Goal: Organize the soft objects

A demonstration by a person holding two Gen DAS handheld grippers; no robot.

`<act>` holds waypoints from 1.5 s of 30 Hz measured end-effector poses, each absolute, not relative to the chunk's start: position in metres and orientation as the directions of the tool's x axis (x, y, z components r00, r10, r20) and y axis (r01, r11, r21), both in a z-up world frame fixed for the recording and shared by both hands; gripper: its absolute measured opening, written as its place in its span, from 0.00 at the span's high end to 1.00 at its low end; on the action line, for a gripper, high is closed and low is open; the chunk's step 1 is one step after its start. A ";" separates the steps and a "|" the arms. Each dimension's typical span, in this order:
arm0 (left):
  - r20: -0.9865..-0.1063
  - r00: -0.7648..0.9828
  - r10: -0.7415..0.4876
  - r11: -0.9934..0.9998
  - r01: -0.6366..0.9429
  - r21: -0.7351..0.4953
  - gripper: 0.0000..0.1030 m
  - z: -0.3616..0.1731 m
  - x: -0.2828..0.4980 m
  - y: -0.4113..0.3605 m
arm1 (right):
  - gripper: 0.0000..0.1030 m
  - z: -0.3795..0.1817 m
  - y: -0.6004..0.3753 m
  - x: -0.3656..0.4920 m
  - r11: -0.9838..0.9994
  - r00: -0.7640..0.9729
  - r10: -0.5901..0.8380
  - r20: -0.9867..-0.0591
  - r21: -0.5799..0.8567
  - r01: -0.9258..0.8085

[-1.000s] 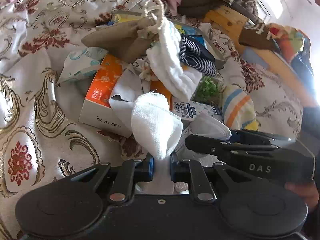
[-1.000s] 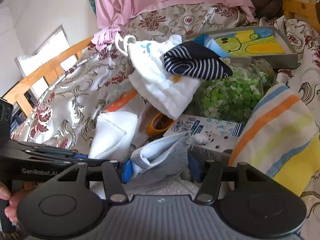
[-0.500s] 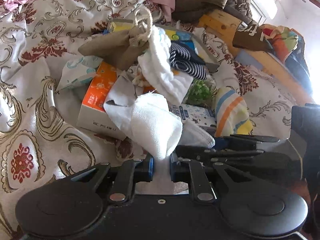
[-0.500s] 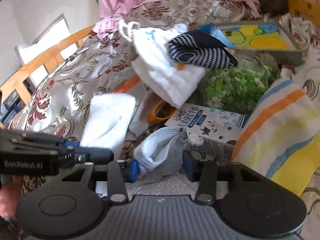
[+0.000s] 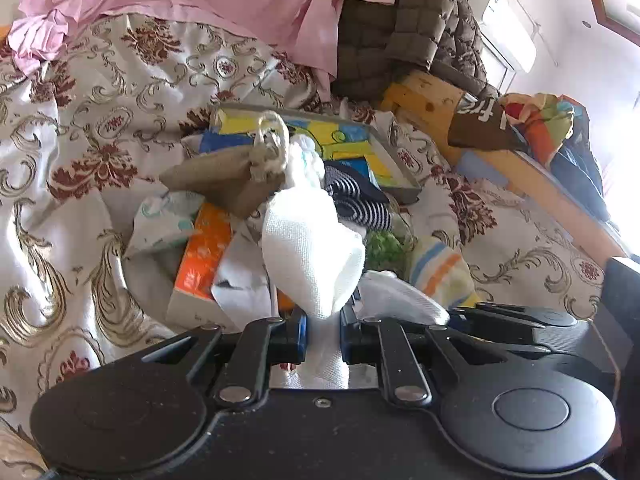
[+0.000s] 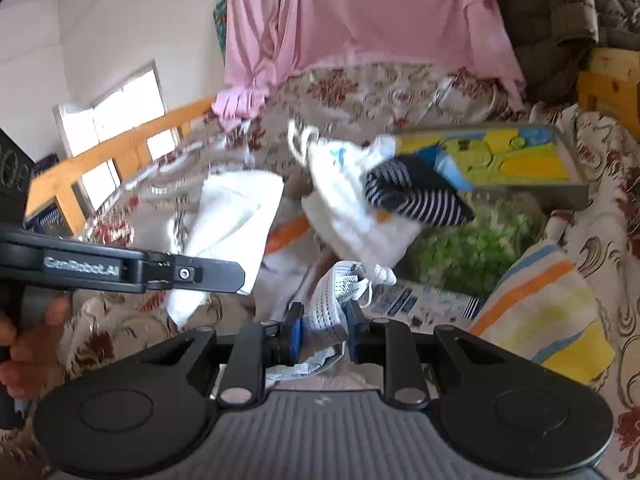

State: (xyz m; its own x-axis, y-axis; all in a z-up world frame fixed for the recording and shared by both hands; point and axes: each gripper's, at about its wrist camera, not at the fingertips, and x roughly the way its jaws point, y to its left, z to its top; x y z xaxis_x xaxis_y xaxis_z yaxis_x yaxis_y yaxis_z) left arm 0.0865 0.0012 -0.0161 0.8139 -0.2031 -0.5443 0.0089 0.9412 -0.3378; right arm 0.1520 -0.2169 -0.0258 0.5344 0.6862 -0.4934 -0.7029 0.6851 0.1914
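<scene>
My left gripper (image 5: 323, 334) is shut on a white gauze cloth (image 5: 312, 252) and holds it up over the pile; the cloth also shows in the right wrist view (image 6: 236, 216), hanging from the left gripper's arm. My right gripper (image 6: 322, 332) is shut on a grey-white mesh sock (image 6: 332, 300), lifted off the bed; the sock also shows in the left wrist view (image 5: 400, 296). The pile behind holds a brown drawstring pouch (image 5: 228, 184), a white drawstring bag (image 6: 352, 200) and a navy striped sock (image 6: 416, 196).
The pile lies on a floral bedspread (image 5: 80, 152). An orange tissue box (image 5: 204, 256), a yellow-blue picture tray (image 6: 500, 164), a bag of green bits (image 6: 472, 248) and a striped towel (image 6: 548, 308) sit around it. Pink fabric (image 6: 360, 20) hangs behind. A wooden bed rail (image 6: 112, 160) runs left.
Both grippers have risen and tilted up, lifting the white cloth and the mesh sock away from the pile. The right gripper's jaws have closed tighter on the sock.
</scene>
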 end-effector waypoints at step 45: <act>-0.686 0.708 -0.168 0.941 -0.092 -0.326 0.84 -0.023 0.458 -0.055 | 0.74 -0.031 -0.264 0.433 0.913 0.826 0.406 -0.392 0.203 -0.353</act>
State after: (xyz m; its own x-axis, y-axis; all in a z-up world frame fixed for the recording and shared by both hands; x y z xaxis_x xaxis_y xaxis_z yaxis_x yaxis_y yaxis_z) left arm 0.4575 -0.0550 -0.0234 0.7078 -0.1681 -0.6861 -0.0924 0.9409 -0.3258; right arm 0.4326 -0.2641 -0.0309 0.8255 0.4058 -0.3922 -0.3527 0.9135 0.2029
